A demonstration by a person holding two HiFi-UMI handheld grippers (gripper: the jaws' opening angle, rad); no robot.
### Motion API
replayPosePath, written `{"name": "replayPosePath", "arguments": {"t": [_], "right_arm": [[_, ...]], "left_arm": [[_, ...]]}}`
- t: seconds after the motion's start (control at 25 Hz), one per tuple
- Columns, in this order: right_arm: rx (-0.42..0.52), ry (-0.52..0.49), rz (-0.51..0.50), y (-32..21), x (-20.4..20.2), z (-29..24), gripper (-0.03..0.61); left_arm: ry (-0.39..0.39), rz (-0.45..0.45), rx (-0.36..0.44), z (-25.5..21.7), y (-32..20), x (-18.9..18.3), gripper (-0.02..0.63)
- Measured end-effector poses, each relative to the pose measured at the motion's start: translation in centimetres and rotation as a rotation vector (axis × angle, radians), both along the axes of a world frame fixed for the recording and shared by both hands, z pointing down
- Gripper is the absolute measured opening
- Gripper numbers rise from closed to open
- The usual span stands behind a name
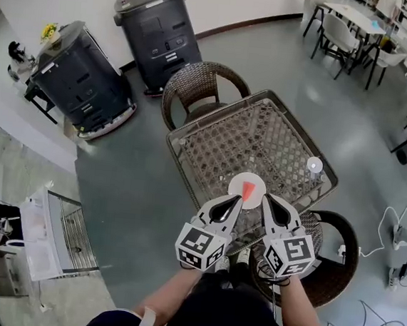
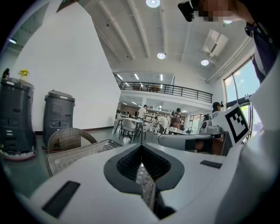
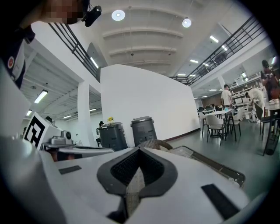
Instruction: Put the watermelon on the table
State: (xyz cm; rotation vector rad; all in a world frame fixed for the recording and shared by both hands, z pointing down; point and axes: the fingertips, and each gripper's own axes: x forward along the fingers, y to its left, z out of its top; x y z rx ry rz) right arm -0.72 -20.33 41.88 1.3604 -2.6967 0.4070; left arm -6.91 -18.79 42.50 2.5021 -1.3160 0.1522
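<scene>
1. A big hall with a grey floor (image 1: 136,188) fills the head view. Its right edge cuts off café tables and chairs.
2. The wicker table (image 1: 263,139), glass-topped, sits at centre frame. The two grippers cover its near edge.
3. Two dark grey bins (image 1: 83,75) stand at upper left (what kind of unit they are is hard to say).
4. One wicker chair (image 1: 196,86) is tucked in at the table's far side. A second chair (image 1: 334,261), at lower right, is half hidden under the table and the person's arm.
5. The left gripper (image 1: 229,206) and right gripper (image 1: 271,207) hover side by side at lower centre. In each gripper's own view the jaws are pressed together with nothing between them, and their bodies block whatever lies just below.
6. A white plate (image 1: 257,183) lies on the table just beyond both tips, partly covered by them.
7. The watermelon (image 1: 247,191), a small red wedge, rests on that plate.
8. A small round pale object (image 1: 315,165) sits near the table's right edge, too small to identify.
</scene>
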Motion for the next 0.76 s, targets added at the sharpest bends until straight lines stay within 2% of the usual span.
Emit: {"name": "replayPosePath", "arguments": {"t": [0.76], "right_arm": [[0.028, -0.016, 0.001, 0.01, 0.21, -0.76, 0.002]], "left_arm": [[0.033, 0.013, -0.014, -0.53, 0.32, 0.44, 0.006]]}}
